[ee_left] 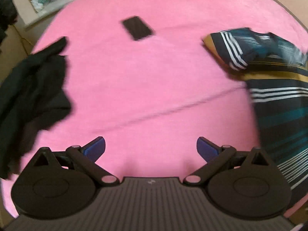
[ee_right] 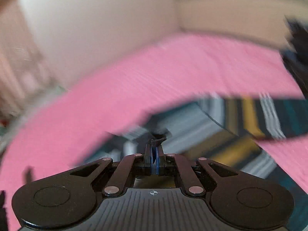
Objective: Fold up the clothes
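Observation:
A striped shirt (ee_left: pixel 277 96) in dark blue, teal, mustard and white lies bunched at the right of the pink bed (ee_left: pixel 144 77). My left gripper (ee_left: pixel 151 149) hangs open over bare pink cover, its blue pads (ee_left: pixel 96 148) far apart with nothing between them. In the right wrist view the picture is blurred by motion. My right gripper (ee_right: pixel 155 154) is shut, and a dark edge of the striped shirt (ee_right: pixel 240 130) sits pinched at its tips. The shirt trails to the right of it.
A black garment (ee_left: pixel 32 96) lies crumpled at the bed's left edge. A dark phone (ee_left: pixel 137 28) rests on the cover farther back. Beige walls and a shelf (ee_left: pixel 38 2) stand beyond the bed.

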A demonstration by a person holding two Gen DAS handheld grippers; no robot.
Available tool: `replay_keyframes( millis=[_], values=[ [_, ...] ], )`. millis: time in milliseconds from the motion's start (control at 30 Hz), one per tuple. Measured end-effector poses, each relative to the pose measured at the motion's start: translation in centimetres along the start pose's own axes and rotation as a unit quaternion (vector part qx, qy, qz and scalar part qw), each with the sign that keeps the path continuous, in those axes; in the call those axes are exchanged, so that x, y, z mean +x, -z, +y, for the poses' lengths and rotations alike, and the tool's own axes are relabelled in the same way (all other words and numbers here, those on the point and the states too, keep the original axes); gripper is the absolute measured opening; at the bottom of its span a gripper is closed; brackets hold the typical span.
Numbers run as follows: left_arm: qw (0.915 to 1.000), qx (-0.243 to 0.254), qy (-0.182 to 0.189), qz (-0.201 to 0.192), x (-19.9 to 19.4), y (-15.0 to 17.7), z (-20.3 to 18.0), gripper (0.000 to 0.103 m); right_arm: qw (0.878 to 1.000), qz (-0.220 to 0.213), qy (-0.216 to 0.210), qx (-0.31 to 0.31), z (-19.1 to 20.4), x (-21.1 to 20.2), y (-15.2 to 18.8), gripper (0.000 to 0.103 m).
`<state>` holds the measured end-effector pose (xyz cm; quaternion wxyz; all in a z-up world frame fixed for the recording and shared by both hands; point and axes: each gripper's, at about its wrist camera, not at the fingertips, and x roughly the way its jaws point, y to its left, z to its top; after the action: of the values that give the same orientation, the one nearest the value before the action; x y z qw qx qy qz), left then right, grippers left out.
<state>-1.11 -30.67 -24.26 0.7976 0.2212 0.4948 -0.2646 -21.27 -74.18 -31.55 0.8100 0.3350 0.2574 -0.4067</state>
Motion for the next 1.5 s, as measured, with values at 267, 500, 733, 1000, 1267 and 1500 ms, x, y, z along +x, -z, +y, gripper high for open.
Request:
replay_keyframes(
  millis=[267, 500, 733, 1000, 1267, 1500],
  values=[
    [0.9977, 0.053, 0.039, 0.013, 0.0, -2.7, -14.7, 0.1, 0.995, 0.054, -0.08, 0.015, -6.3, 3.1, -2.7, 0.001],
    [0.993, 0.103, 0.057, 0.007, 1.1, -5.9, -19.7, 0.1, 0.997, 0.022, -0.052, 0.061, -11.6, 1.6, -3.7, 0.002],
    [0.987, 0.15, 0.057, 0.015, 3.5, -7.2, -22.1, 0.1, 0.994, 0.083, -0.016, 0.068, -14.8, 3.4, -1.4, 0.002],
    [0.978, 0.196, 0.071, -0.001, 5.1, -9.8, -25.1, 0.1, 0.99, 0.089, -0.002, 0.108, -19.2, 0.9, -1.5, 0.003],
    [0.9603, 0.257, 0.108, -0.013, 6.0, -10.7, -32.5, 0.1, 0.979, 0.007, 0.081, 0.186, -30.2, -3.9, -3.8, 0.088],
    [0.9427, 0.307, 0.13, -0.014, 6.7, -9.8, -39.0, 0.1, 0.928, -0.069, 0.123, 0.344, -43.3, -6.2, -4.8, 0.082]
  ],
)
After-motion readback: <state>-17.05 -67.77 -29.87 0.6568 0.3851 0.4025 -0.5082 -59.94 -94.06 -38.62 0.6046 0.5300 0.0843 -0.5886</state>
